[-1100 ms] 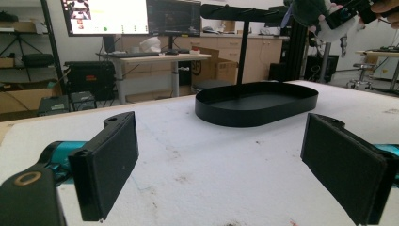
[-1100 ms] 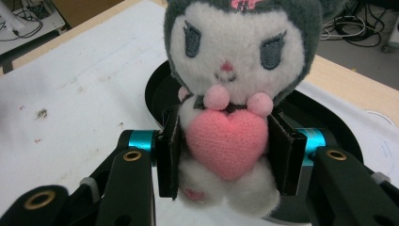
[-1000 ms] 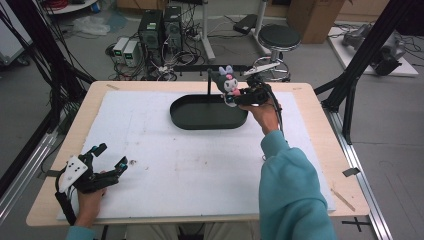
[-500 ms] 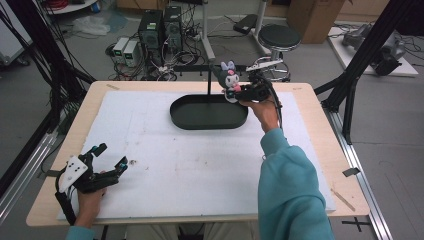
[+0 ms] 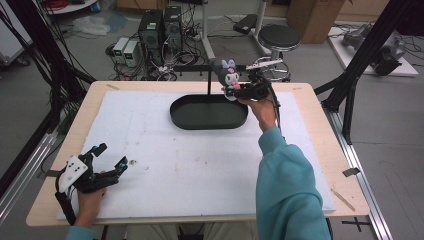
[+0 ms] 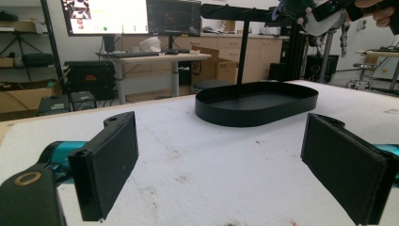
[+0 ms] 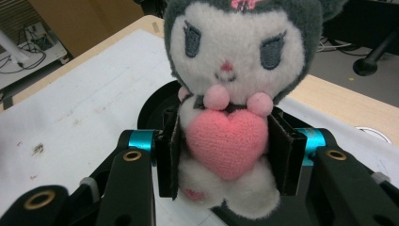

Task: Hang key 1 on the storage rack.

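Broadly, a wooden table [image 5: 320,130] carries a white mat [image 5: 200,165] that covers most of its top. Toward the far edge of the mat sits a black oval tray [image 5: 207,117], shallow-walled, with a thin black stand [image 5: 208,80] rising at its back and a crossbar running along the top. The left gripper view shows the same tray [image 6: 256,106] and stand [image 6: 242,47] from low across the mat.

A person in a teal sleeve [image 5: 290,190] reaches the right hand out to the far right end of the tray. The right gripper [image 5: 240,91] is held in the air there, above the tray's right end, near the crossbar. Its jaws are clamped on a plush toy [image 5: 230,80], and the right gripper view shows the pads pressing both flanks of the toy [image 7: 226,99] at the body, either side of a pink heart [image 7: 227,143]. The toy is upright, grey and white, facing that camera.

Left gripper [image 5: 111,159] lies low at the near left corner of the mat, well apart from the tray. Its jaws stand wide apart with bare mat between them.
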Motion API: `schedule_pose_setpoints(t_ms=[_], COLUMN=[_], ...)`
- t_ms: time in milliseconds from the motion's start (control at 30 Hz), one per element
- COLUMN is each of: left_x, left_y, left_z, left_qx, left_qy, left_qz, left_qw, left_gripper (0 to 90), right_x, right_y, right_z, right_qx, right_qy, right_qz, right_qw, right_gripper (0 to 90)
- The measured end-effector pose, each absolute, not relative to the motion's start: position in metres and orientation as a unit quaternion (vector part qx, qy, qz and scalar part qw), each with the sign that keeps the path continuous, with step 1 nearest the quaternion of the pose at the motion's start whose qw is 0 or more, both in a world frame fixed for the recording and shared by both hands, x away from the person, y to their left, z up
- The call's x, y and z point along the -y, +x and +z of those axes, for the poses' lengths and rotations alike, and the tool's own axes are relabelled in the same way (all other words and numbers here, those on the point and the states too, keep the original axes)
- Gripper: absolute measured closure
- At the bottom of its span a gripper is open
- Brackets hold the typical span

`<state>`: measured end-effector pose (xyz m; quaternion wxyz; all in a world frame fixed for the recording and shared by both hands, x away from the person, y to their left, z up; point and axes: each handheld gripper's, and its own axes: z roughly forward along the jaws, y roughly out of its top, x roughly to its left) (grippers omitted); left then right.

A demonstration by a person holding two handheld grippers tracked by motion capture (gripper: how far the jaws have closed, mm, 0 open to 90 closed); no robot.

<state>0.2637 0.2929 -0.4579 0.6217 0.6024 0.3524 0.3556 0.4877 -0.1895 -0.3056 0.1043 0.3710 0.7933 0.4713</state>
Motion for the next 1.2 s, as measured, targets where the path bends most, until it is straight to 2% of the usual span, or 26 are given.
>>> schedule_pose_setpoints(t_ms=[633,1200], left_x=[-0.293,-0.293], left_y=[0.264,0.264], left_z=[-0.458,-0.458], left_qx=[-0.352,-0.352], left_qy=[0.602,0.603], left_qz=[0.355,0.356], left_qw=[0.622,0.622], left_gripper=[12.1,12.1], right_x=[0.191,0.191], right_y=[0.498,0.498], right_z=[-0.313,-0.319], right_qx=[-0.780,-0.808], right_qy=[0.396,0.394], right_qz=[0.473,0.423], right_qw=[0.107,0.111], right_gripper=[54.0,53.9])
